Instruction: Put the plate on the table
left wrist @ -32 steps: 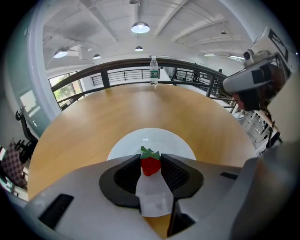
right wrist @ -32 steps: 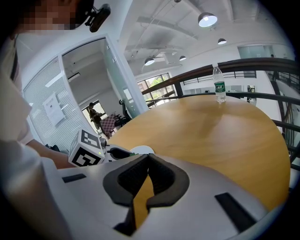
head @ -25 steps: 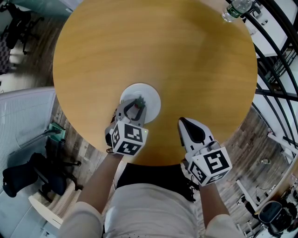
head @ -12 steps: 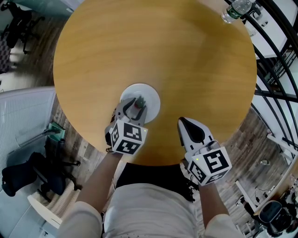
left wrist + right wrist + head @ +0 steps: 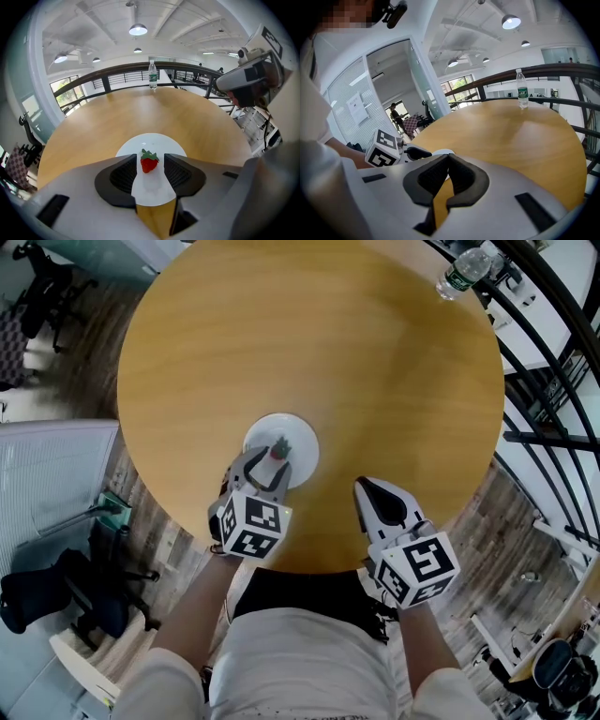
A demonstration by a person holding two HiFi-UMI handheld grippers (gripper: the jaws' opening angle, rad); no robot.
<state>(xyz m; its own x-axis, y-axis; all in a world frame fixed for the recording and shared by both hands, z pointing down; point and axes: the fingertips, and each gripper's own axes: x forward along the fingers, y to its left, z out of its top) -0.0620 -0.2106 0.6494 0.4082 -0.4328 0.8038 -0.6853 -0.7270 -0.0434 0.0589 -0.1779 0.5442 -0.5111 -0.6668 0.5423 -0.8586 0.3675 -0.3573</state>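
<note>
A small white plate with a strawberry on it lies flat on the round wooden table, near the front edge. My left gripper reaches over the plate's near rim. In the left gripper view its jaws are opening: the pads stand apart on either side of the strawberry and the plate, pressing on neither. My right gripper hovers over the table's front edge to the right of the plate, its jaws shut with nothing between them.
A clear water bottle stands at the table's far right edge, also seen in the left gripper view. A black railing runs along the right. Office chairs stand on the floor at the left.
The left gripper's jaws have spread a little wider around the plate's near rim. The plate stays flat on the table. The right gripper has hardly moved.
</note>
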